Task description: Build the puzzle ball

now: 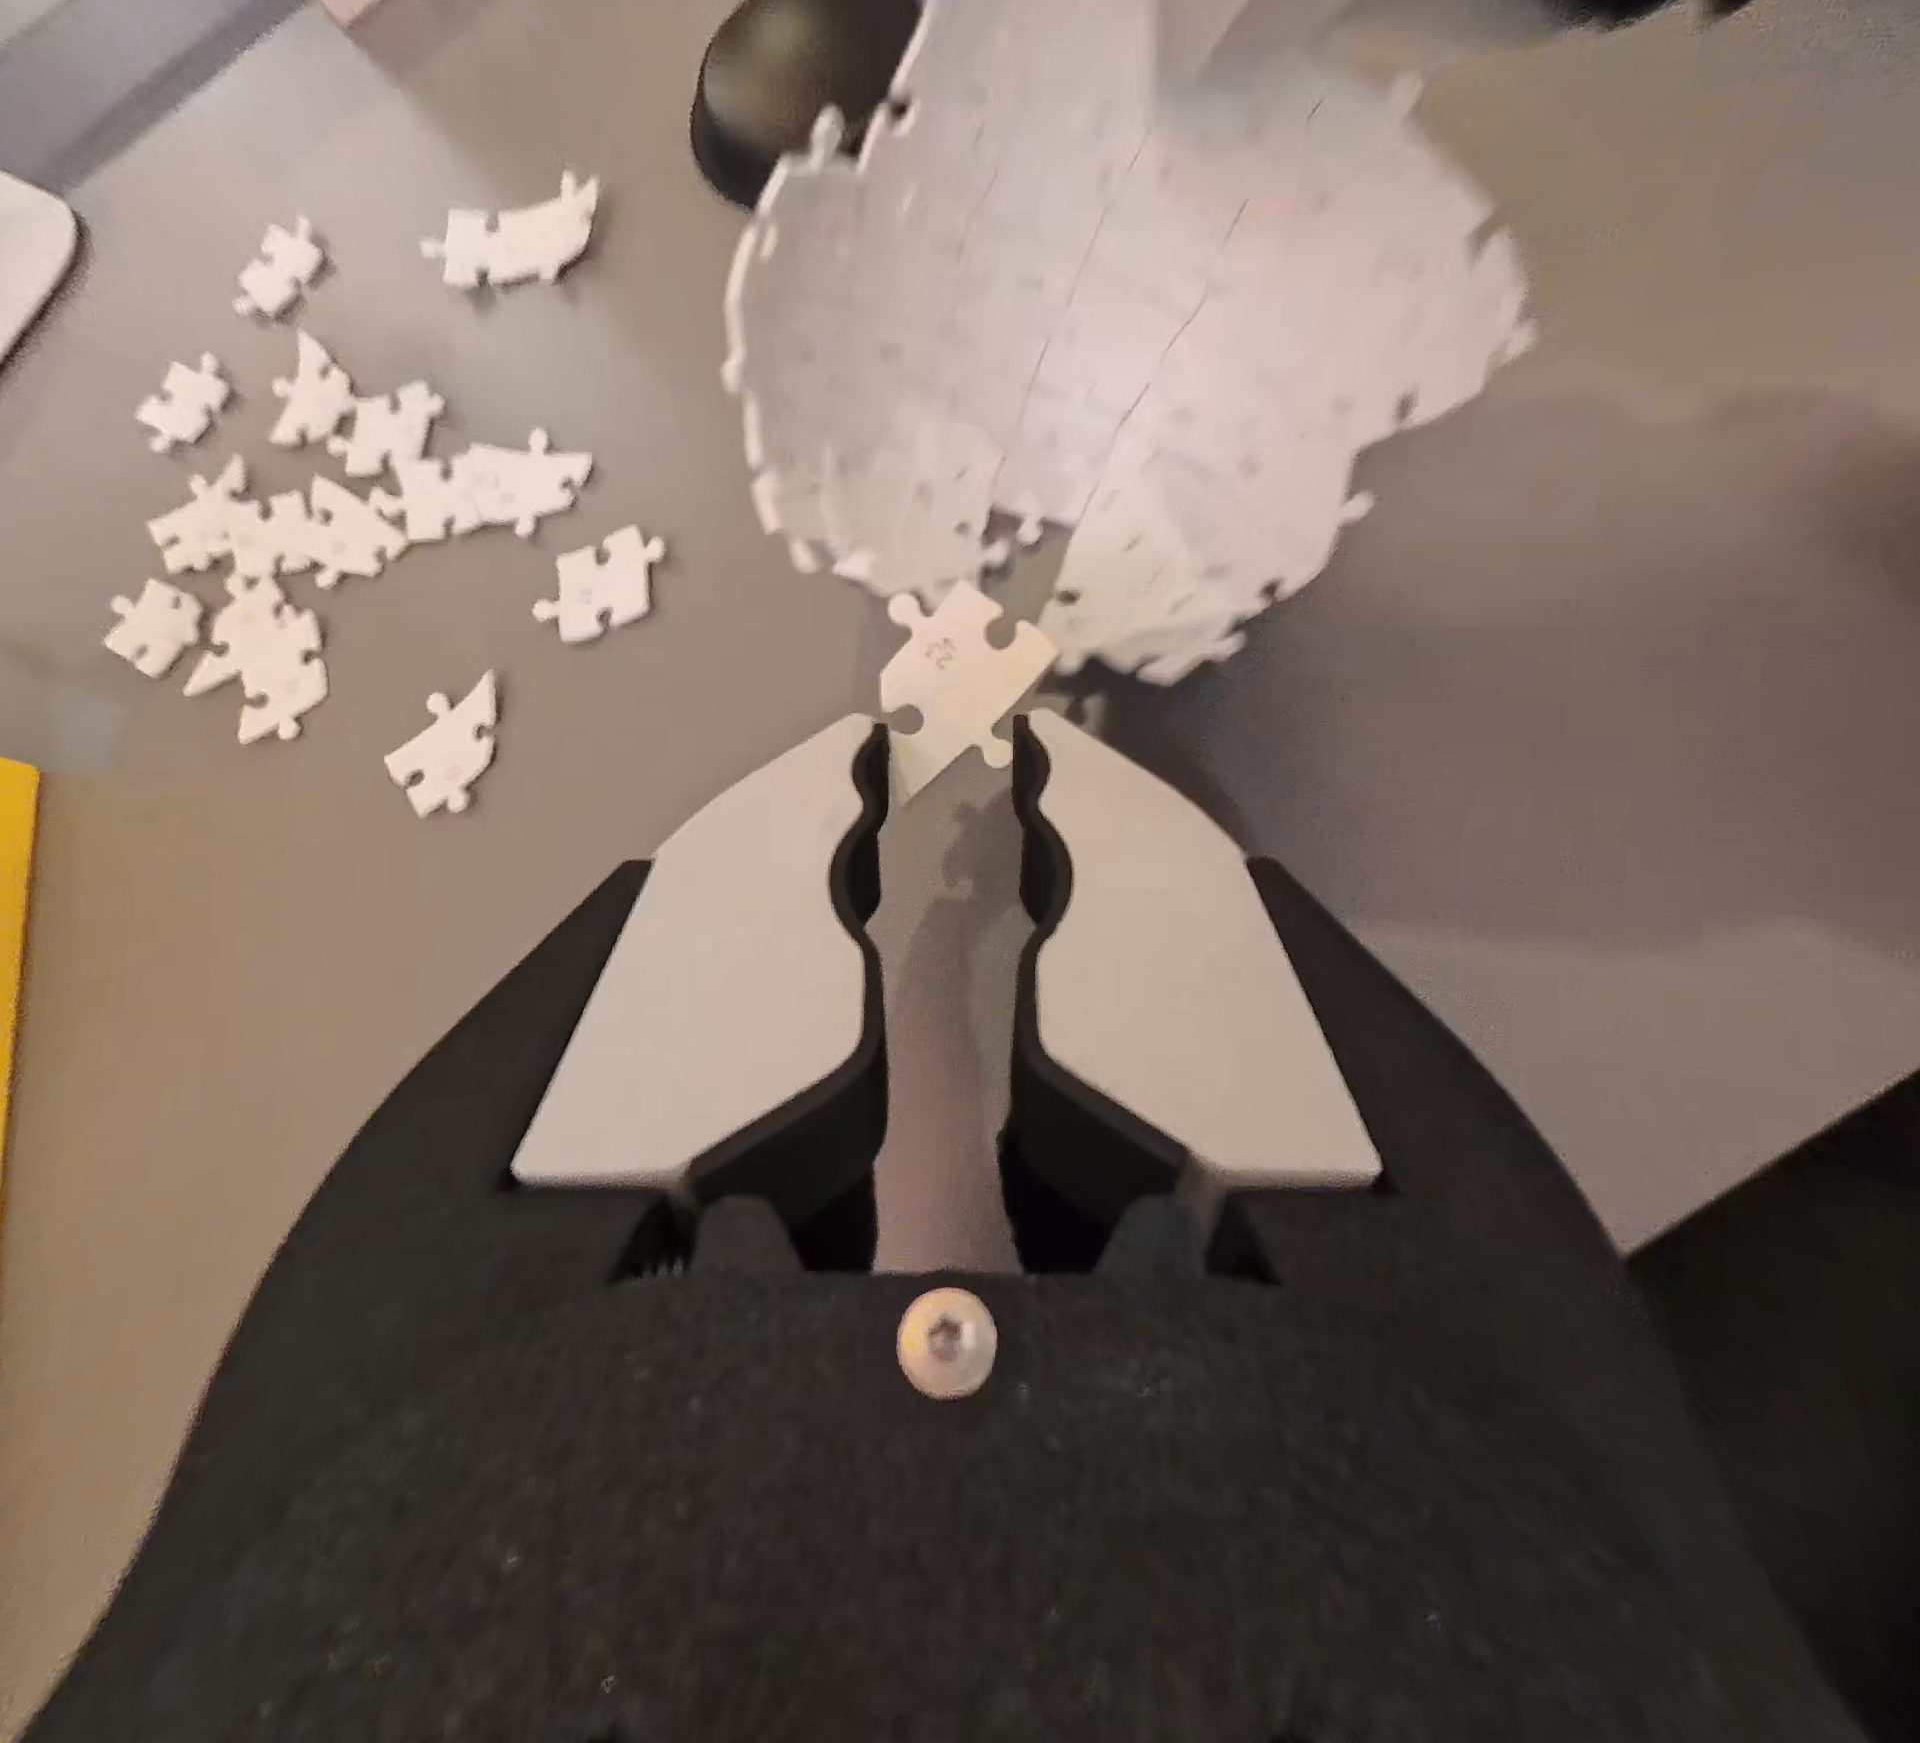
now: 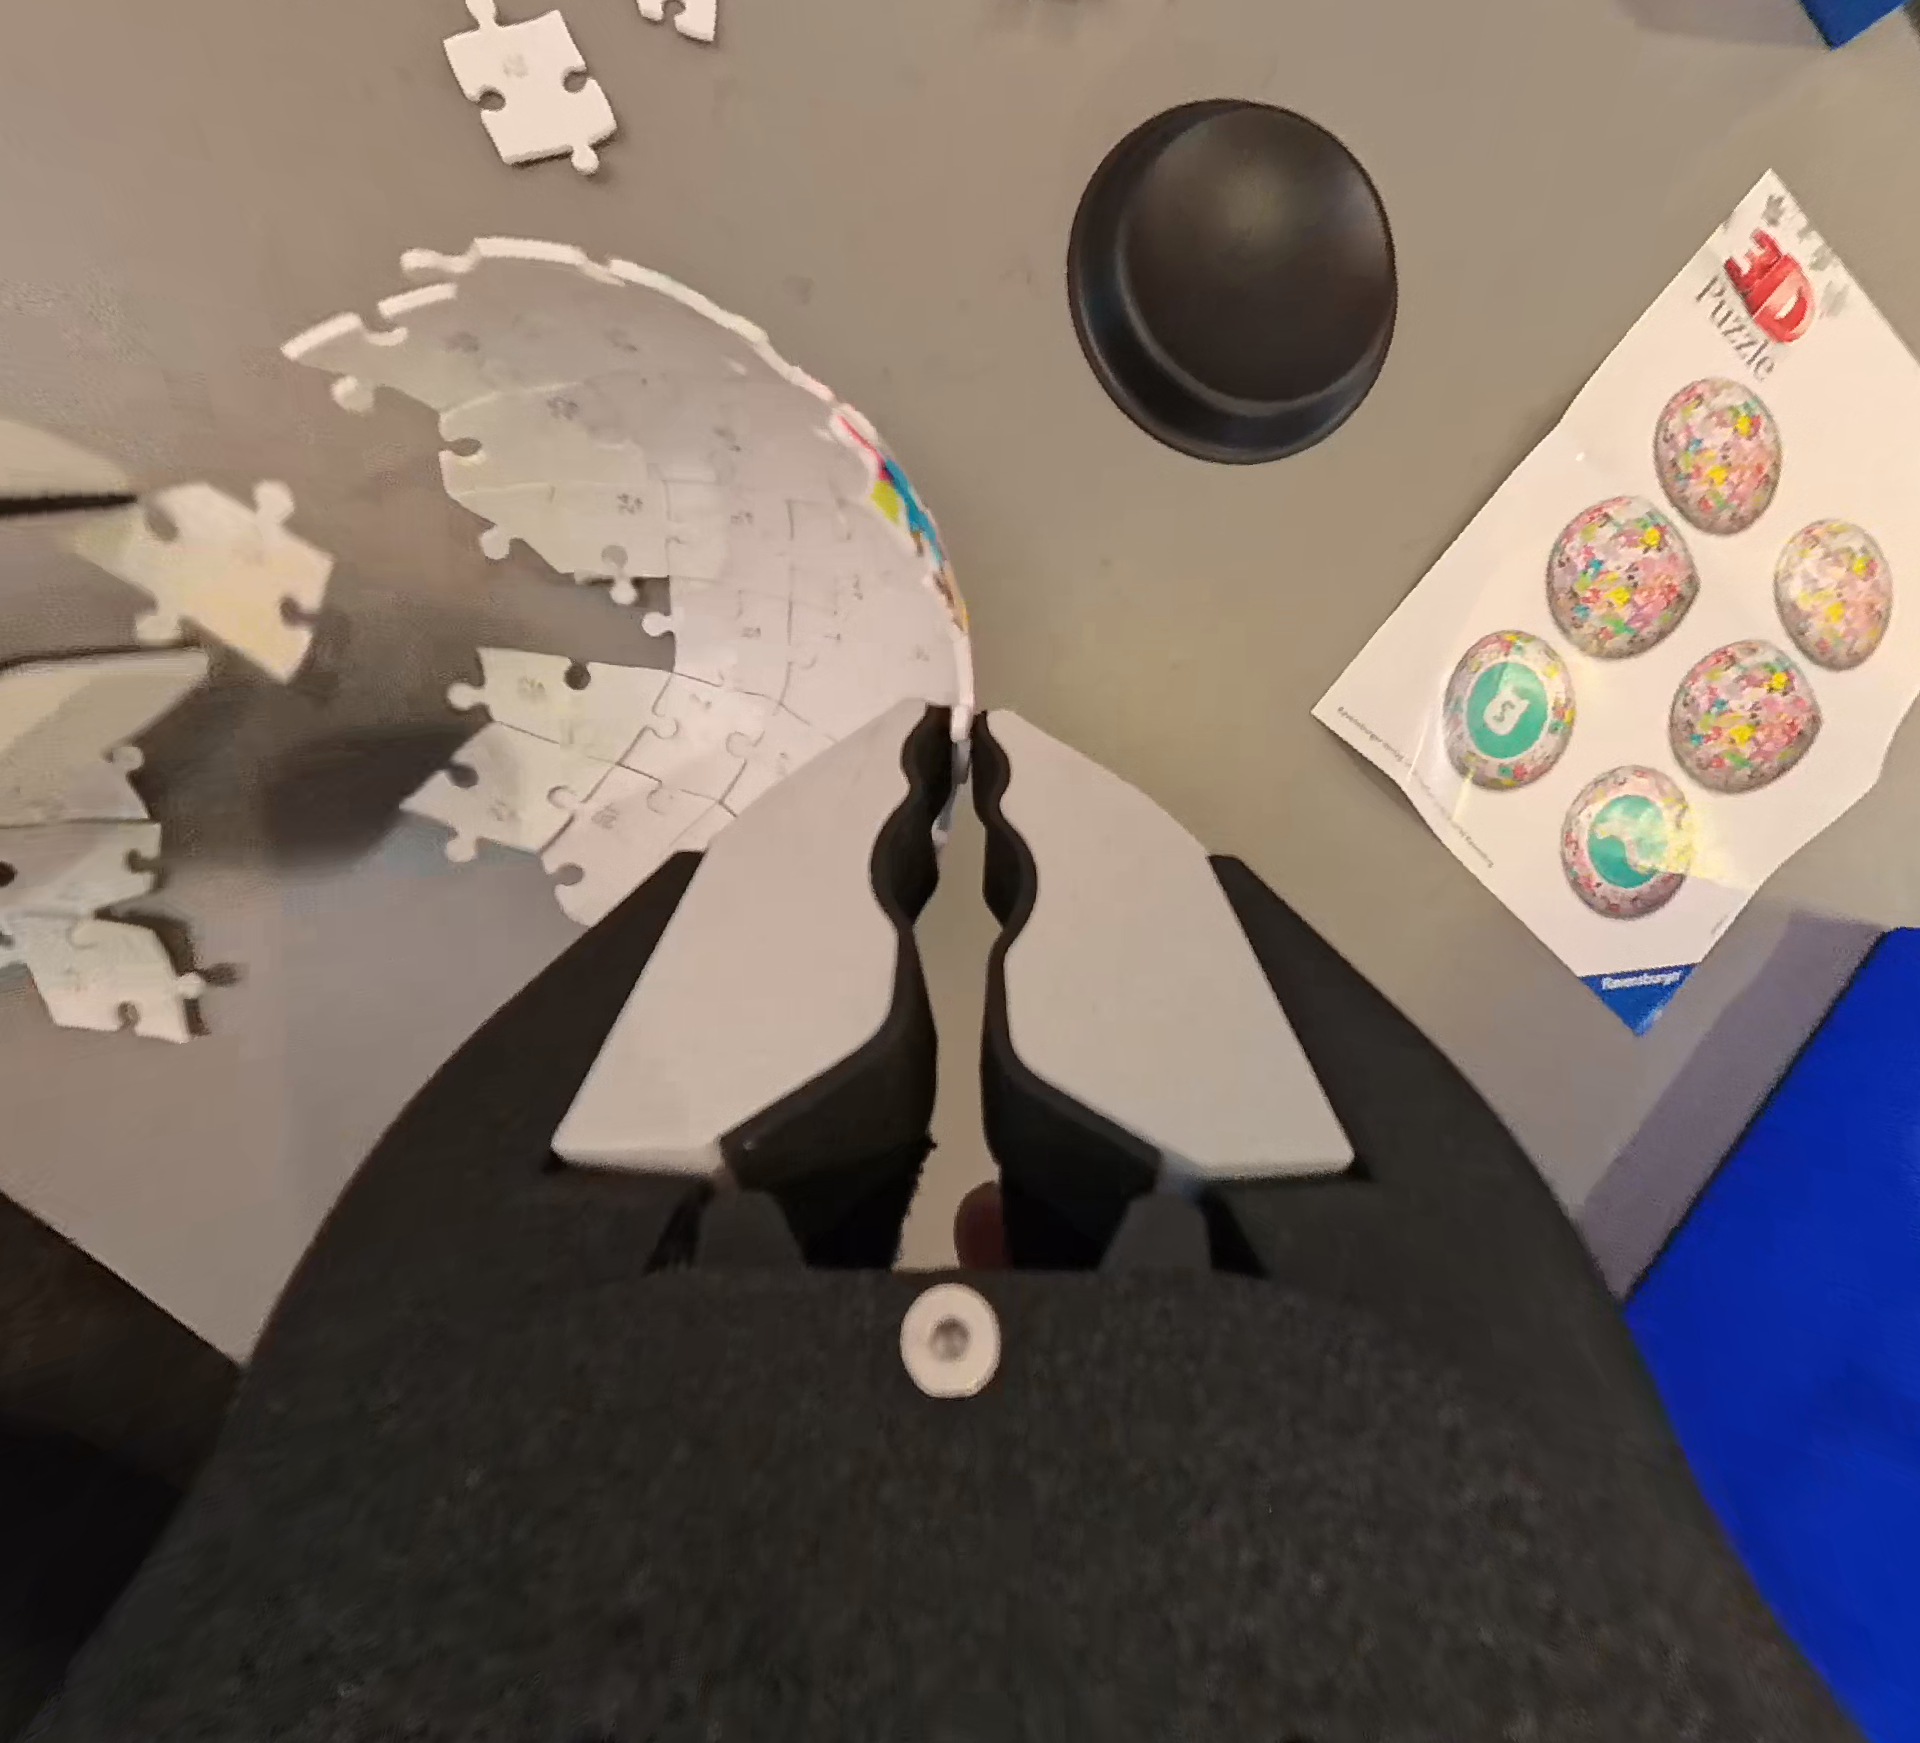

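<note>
The left tongs (image 1: 948,729) are pinching a single white puzzle piece (image 1: 966,685) by its rear edge and holding it just in front of the partial puzzle ball (image 1: 1091,363). The right tongs (image 2: 964,732) are pressed together on the rim of that shell (image 2: 665,571), steadying it above the grey worktop (image 2: 935,135). The shell is lying open, with its unprinted inner face toward both cameras. Loose pieces (image 1: 312,530) are lying to the left of the shell; a black stand (image 2: 1231,280) is sitting behind it.

Step in hand, as judged: inserting the held piece into the shell's ragged near edge. The next move calls for aligning tabs with the matching notch, then pressing inward while the right tongs are bracing the shell.
</note>
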Available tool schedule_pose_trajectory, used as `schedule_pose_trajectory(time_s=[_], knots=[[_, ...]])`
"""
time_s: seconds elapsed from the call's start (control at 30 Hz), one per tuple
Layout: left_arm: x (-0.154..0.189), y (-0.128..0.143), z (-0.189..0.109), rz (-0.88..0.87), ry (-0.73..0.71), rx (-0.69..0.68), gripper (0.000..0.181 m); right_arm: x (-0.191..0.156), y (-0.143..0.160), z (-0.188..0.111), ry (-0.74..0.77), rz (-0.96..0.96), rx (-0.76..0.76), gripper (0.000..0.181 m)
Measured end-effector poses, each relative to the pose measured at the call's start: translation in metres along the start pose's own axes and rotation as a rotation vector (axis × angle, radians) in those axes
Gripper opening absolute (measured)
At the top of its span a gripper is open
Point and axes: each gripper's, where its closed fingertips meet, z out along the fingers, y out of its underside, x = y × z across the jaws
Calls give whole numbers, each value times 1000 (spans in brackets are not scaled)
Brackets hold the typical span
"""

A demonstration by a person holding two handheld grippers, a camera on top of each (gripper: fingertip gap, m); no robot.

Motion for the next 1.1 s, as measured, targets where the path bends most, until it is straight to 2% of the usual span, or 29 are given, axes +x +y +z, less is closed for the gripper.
schedule_pose_trajectory(time_s=[0.1,0.2,0.4,0.63,0.93,1.1], knots=[[10,-19,3,-1,-43,-42,22,1,3,2,-15,20,-18,4],[13,-31,19,-77,-16,-108,22,3,6,4,-18,27,-35,4],[18,-20,48,-135,-4,-284,22,3,8,5,-36,36,-43,5],[24,-13,50,-103,-30,-364,22,4,20,5,-84,73,-111,5],[34,-17,45,-76,-16,-364,22,5,28,-1,-74,67,-171,5],[43,-22,35,-166,106,-321,23,4,28,-1,-57,41,-183,6]])
